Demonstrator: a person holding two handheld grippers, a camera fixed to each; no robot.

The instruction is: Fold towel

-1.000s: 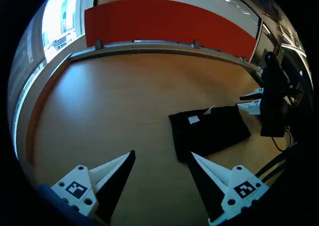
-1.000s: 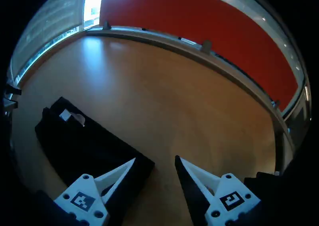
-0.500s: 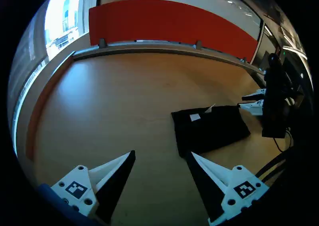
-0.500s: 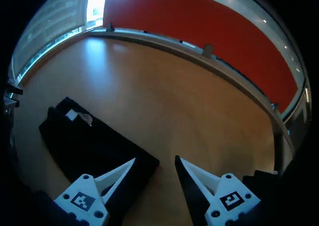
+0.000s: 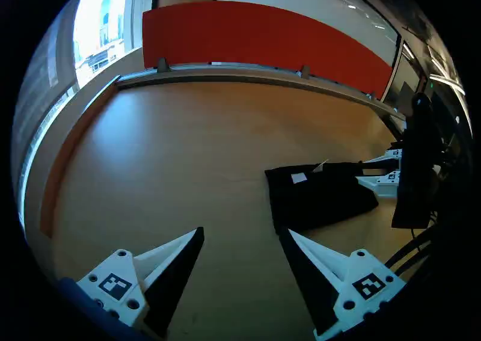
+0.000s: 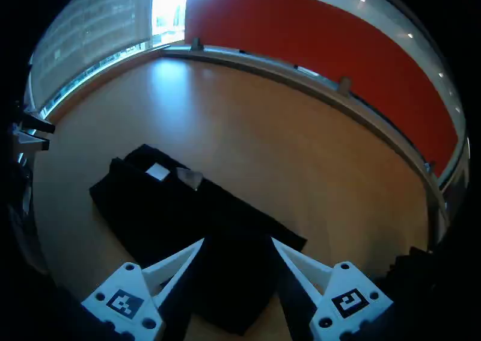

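Observation:
A black towel lies folded flat on the wooden table, with a small white tag on its top. My left gripper stands open, short of the towel's near-left corner, with nothing between its fingers. In the left gripper view my right gripper sits at the towel's far end, held by a dark-sleeved hand. In the right gripper view the towel runs from the middle left down between the fingers of my right gripper, which is open, its jaws wide to either side of the cloth's end.
A red partition and a metal rail close off the table's far edge. Bright windows line the left side. Dark cables and equipment stand at the right edge. My left gripper's fingers peek in at the far left.
My right gripper has moved forward over the towel's end, so the cloth now lies between its open fingers. The left gripper has shifted only slightly.

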